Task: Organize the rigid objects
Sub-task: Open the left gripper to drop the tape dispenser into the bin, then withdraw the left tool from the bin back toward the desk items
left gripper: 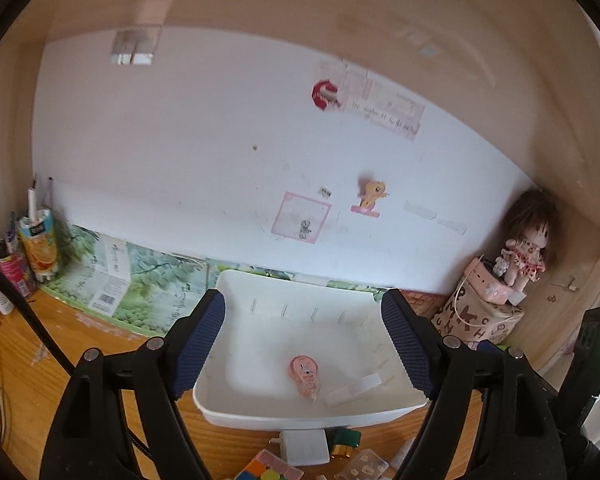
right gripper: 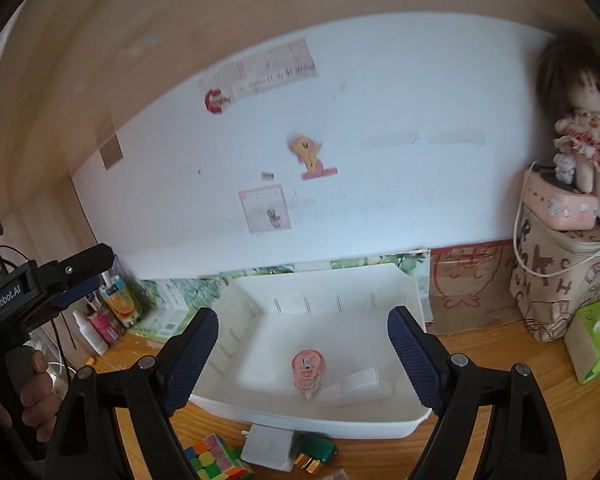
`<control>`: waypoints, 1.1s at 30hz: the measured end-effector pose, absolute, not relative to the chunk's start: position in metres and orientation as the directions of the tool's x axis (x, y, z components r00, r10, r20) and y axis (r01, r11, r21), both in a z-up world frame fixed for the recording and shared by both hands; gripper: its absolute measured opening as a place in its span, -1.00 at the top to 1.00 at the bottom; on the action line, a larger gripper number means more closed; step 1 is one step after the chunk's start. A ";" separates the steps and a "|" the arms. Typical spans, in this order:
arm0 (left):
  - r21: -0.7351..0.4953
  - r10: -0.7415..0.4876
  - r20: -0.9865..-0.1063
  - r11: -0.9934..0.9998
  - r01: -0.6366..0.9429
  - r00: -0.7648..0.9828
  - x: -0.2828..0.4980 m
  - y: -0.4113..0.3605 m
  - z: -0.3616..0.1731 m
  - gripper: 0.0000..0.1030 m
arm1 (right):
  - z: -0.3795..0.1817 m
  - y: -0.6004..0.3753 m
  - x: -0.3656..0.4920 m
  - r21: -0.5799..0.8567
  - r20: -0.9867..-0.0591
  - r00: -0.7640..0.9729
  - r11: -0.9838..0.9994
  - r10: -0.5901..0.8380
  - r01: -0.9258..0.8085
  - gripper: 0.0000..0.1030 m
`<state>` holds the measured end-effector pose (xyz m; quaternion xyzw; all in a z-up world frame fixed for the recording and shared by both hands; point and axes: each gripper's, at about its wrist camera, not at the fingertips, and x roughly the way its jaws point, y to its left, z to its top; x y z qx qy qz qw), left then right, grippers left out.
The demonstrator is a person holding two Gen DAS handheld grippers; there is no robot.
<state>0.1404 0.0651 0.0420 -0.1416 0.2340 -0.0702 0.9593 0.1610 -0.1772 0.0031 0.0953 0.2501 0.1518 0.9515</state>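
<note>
A white plastic bin [left gripper: 300,420] stands on the wooden desk against the wall. In it lie a pink correction-tape dispenser [left gripper: 305,374] and a small white block [left gripper: 354,390]. My left gripper [left gripper: 304,340] hangs open above and in front of the bin, nothing between its fingers. The right wrist view shows the same bin [right gripper: 320,424], dispenser [right gripper: 308,372] and block [right gripper: 352,390]; my right gripper [right gripper: 304,356] is likewise open and empty. In front of the bin lie a colourful puzzle cube [right gripper: 216,458], a white charger [right gripper: 268,446] and a green-and-gold object [right gripper: 316,452].
A hand [right gripper: 36,400] holds my left gripper [right gripper: 92,276] at the left edge. Bottles and a juice carton [left gripper: 40,248] crowd the back left. A doll [right gripper: 580,120] sits on a pink box atop a lettered bag [right gripper: 560,280]; a green tissue pack [right gripper: 596,340] lies at right.
</note>
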 end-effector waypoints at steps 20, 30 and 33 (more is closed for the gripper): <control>-0.289 -0.123 -0.497 0.957 -0.030 0.859 0.061 0.037 0.026 -0.62 | -0.005 -0.220 0.098 0.337 -0.461 0.813 0.918 0.356 -0.211 -0.70; -0.276 -0.087 -0.561 0.957 -0.086 0.824 0.038 0.016 0.005 -0.62 | -0.030 -0.239 0.079 0.373 -0.525 0.758 0.905 0.388 -0.205 -0.70; -0.264 -0.075 -0.586 0.959 -0.102 0.807 0.034 0.011 -0.002 -0.62 | -0.041 -0.246 0.073 0.390 -0.551 0.735 0.901 0.394 -0.190 -0.70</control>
